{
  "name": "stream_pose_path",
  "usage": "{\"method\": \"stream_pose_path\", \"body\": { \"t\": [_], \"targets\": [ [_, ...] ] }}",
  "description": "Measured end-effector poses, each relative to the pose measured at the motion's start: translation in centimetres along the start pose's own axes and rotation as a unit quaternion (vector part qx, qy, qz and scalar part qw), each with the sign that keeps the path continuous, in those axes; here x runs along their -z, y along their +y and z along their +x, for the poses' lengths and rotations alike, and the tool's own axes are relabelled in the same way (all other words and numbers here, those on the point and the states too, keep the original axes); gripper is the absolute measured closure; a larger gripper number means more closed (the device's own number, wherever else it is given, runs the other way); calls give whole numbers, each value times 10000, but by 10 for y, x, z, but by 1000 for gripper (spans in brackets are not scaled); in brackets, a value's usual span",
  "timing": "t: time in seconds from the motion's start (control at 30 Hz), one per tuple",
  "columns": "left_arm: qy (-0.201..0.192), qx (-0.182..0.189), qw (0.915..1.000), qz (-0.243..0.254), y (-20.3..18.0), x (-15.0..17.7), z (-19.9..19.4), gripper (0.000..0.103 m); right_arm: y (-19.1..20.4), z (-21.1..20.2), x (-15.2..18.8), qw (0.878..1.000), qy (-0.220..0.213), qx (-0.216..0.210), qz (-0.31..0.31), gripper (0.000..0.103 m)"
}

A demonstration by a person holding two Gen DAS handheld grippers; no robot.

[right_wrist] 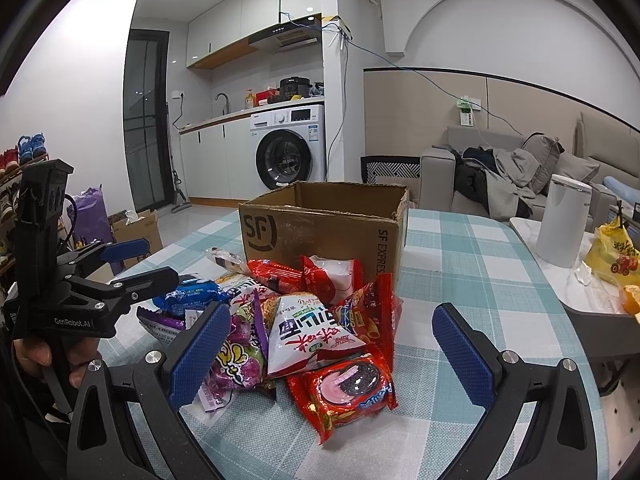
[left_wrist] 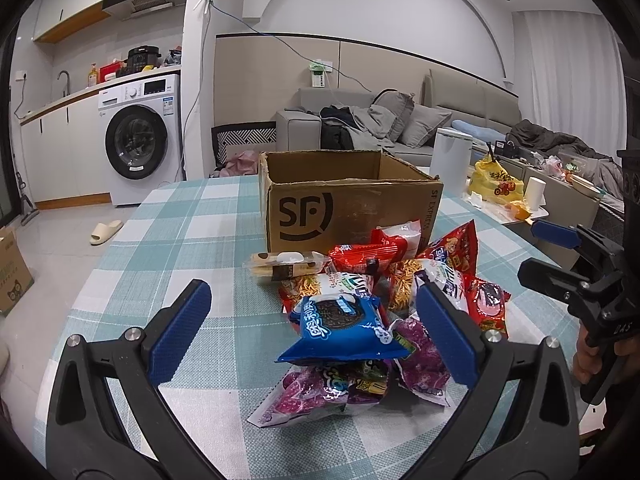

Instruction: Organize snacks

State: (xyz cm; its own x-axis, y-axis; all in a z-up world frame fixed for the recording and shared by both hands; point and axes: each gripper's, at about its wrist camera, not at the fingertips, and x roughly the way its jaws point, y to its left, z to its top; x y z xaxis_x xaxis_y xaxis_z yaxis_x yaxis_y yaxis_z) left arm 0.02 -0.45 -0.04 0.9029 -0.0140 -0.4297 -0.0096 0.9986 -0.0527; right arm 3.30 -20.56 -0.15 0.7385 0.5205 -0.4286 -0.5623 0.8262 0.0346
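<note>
Hovering wide open and empty, both the left hand-held gripper and right hand-held gripper faced the snack pile at the cardboard box's six o'clock, so the likely next move was closing on one packet.

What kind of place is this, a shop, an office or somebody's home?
Most likely a small home with kitchen and living area in one room: a washing machine under a counter with a sink, a sofa piled with clothes, and a table with a checked cloth.
</note>
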Motion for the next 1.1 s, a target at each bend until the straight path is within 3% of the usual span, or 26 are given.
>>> {"method": "stream_pose_path", "body": {
  "t": [0.47, 1.1],
  "targets": [
    [227, -30, 9997, -121, 7, -1, 10, 1, -7, 6, -2, 9997, 166, 59, 155, 0],
    [1141, 218, 9923, -422, 15, 2, 43, 1, -22, 46, 12, 9863, 1605, 200, 330, 1]
  ]
}}
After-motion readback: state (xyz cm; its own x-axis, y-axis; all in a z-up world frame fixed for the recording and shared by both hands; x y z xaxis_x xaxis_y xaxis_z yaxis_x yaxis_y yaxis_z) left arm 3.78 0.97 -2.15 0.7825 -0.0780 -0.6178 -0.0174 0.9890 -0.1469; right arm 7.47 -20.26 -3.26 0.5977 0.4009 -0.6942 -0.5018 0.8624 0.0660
